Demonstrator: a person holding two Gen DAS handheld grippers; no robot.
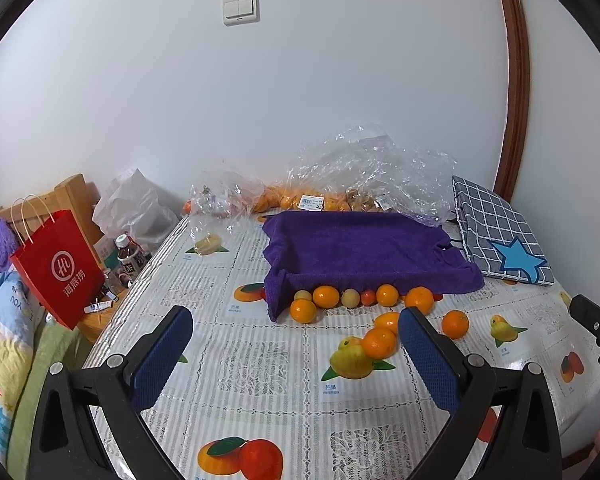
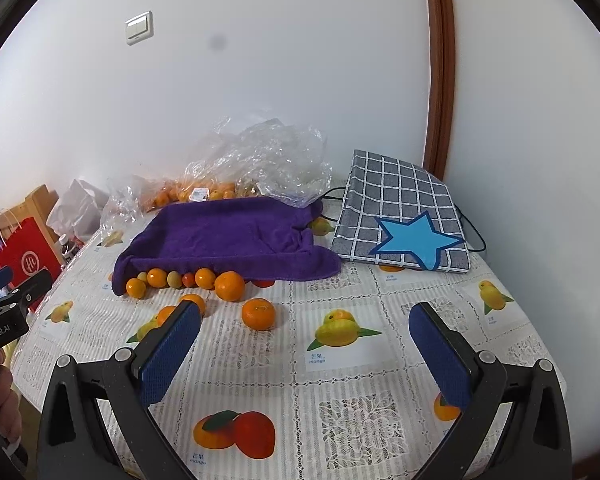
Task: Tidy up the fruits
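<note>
- Left tongs (image 1: 296, 340) hovering spread wide over the table (image 1: 260, 376), pinching nothing; blue pads (image 1: 162, 356) showing bare.
- Right tongs (image 2: 306, 344) also spread wide and empty, hanging over the printed tablecloth (image 2: 340, 400).
- Nearest loose fruit: one mandarin (image 2: 259, 313) sitting alone just ahead of the right tongs, apart from the rest.
- Two more mandarins (image 1: 379, 342) lying close together next to the left tongs' right pad; another single one (image 1: 455, 323) sitting a bit further right.
- Behind them, a row of mandarins and smaller pale fruit (image 1: 350, 298) lining up against the front edge of the purple towel (image 1: 356, 244); the towel looks draped over some tray or box, cannot tell which.
- Far side: clear plastic bags (image 1: 364, 168) holding more oranges by the wall, a checked pouch with a blue star (image 2: 400, 220) lying to the right.
- Handling, my read: mandarins are light, round, soft-skinned, so they are going to roll and bruise. Pinch across the widest part, pads on opposite sides, gentle squeeze.
- Row fruit are touching each other, so taking the lone one first is looking easiest.
- Risk: nudging one and sending it off the table edge.
</note>
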